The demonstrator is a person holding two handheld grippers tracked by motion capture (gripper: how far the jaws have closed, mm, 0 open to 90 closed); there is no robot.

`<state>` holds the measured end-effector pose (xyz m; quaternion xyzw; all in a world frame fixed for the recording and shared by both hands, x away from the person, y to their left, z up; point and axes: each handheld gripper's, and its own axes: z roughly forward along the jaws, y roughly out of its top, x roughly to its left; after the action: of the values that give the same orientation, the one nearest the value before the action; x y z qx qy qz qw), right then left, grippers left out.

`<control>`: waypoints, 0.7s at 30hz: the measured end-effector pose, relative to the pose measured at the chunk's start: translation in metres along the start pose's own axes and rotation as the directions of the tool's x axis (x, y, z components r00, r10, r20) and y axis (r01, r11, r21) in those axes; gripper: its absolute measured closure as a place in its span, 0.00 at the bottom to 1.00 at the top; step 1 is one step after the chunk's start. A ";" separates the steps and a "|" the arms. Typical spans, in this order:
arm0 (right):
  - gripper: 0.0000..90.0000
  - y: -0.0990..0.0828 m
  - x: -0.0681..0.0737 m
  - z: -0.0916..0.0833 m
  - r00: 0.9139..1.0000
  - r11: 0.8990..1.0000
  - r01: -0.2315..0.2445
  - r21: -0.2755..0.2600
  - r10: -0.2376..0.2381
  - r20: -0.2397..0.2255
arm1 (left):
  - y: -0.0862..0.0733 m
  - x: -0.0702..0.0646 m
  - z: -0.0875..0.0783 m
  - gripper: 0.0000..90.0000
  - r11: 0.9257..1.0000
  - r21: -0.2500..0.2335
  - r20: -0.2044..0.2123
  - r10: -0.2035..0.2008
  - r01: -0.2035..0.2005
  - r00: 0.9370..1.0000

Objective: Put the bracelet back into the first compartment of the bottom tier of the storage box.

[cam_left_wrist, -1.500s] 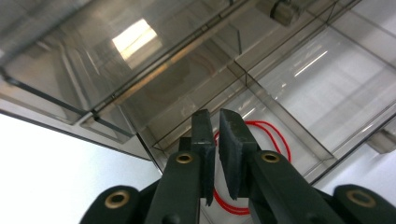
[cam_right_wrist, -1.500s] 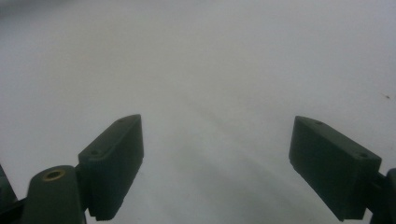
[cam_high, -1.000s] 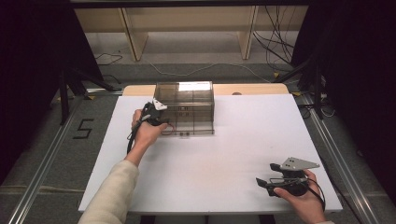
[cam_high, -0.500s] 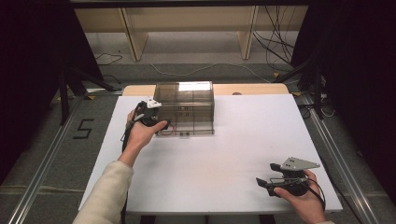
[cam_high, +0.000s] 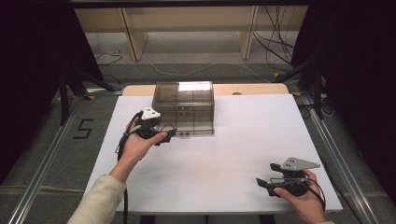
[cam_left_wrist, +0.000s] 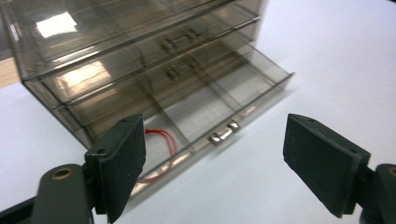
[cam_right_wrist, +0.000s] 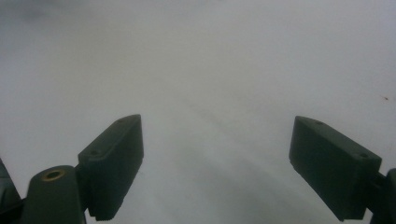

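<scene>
The left gripper [cam_high: 169, 135] has drawn back from the drawer cabinet [cam_high: 184, 107], jaws wide and empty, the open bottom drawer's handle [cam_left_wrist: 223, 132] at twelve o'clock; the right gripper [cam_high: 264, 183] idles open, far off.

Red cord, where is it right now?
The red cord lies in the left end compartment of the pulled-out bottom drawer of the clear drawer box, just ahead of the open left tongs in the left gripper view.
</scene>
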<state>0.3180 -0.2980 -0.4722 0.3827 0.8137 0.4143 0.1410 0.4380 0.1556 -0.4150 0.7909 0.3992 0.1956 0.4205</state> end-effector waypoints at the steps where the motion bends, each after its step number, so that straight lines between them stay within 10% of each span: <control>1: 0.20 0.000 0.000 0.000 1.000 1.000 0.000 0.000 0.000 0.000 | -0.002 -0.003 -0.002 0.22 1.000 -0.008 0.005 0.003 -0.003 1.000; 21: 0.20 0.000 0.001 -0.001 1.000 1.000 0.010 0.008 -0.010 -0.003 | -0.078 -0.042 -0.030 0.21 0.994 -0.019 0.099 0.113 -0.112 0.989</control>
<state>0.3170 -0.2974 -0.4717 0.3784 0.8174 0.4111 0.1402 0.3565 0.1627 -0.4609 0.8181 0.3311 0.1819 0.4335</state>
